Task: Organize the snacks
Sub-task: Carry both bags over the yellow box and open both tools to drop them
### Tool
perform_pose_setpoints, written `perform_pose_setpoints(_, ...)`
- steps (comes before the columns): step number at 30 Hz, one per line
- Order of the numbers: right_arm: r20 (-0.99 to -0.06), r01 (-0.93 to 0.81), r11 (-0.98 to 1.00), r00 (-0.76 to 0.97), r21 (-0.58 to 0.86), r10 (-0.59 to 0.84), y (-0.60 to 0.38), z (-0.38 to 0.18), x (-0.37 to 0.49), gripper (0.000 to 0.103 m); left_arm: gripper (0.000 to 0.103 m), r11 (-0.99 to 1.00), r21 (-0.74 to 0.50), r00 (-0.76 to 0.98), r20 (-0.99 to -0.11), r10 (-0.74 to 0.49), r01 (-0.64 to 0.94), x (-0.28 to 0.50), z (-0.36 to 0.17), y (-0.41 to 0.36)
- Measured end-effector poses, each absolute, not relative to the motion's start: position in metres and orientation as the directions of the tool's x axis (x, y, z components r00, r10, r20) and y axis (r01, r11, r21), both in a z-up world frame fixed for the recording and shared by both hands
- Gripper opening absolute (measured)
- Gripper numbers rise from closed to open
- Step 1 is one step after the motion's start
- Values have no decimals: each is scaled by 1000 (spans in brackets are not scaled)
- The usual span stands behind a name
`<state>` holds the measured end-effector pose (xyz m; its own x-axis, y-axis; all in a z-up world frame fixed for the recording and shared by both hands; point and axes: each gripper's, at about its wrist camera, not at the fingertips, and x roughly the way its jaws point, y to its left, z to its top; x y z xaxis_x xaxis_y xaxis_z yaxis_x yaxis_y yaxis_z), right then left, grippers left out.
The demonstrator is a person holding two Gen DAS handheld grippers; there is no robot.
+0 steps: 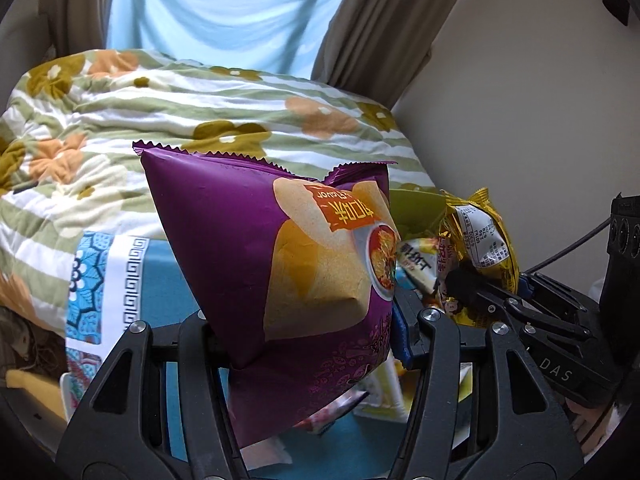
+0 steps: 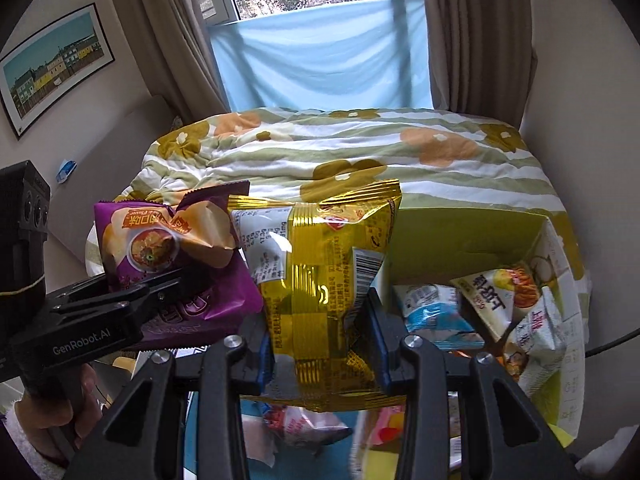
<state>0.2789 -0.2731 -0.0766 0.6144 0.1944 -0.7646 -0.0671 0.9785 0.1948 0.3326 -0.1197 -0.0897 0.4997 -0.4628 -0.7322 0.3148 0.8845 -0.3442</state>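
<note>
Between the left tongs (image 1: 316, 332), a puffy purple chip bag (image 1: 256, 248) sits clamped, filling the centre. From the right view, the right tongs (image 2: 320, 360) pinch a gold snack packet (image 2: 328, 280); at 3 o'clock, a green box (image 2: 460, 236) already holds several packets, while others lie loose below, unsorted.
</note>
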Motion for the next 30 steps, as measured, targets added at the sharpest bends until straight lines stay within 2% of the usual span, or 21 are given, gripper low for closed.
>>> perform_pose_setpoints(7,-764,-22,983,626,184,157,-375,-75,283,36,51,855,-400,440,-736,-514,330,359,-107,-226)
perform_pose_setpoints(13,-783,-12,982,602,189,158,-434,-85,296,36,51,853,-418,377,-769,-516,313,380,-135,-288)
perform_pose_setpoints(15,-788,-15,981,593,195,165,-445,-89,301,36,56,872,-385,378,-792,-480,302,385,-141,-303)
perform_pose_setpoints(16,-791,-17,980,587,199,170,-450,-92,302,36,67,888,-354,386,-806,-449,294,386,-143,-308)
perform_pose_setpoints(17,-794,-19,979,582,205,177,-454,-94,305,36,83,903,-321,404,-815,-417,284,387,-143,-311)
perform_pose_setpoints(19,-798,-24,976,571,215,190,-460,-100,310,36,98,921,-278,445,-812,-377,273,383,-140,-309)
perform_pose_setpoints(26,-807,-40,963,537,265,245,-466,-115,322,36,99,952,-173,486,-828,-280,254,372,-131,-282)
perform_pose_setpoints(30,-816,-50,969,529,243,232,-460,-116,324,36,99,959,-107,528,-816,-235,261,360,-120,-266)
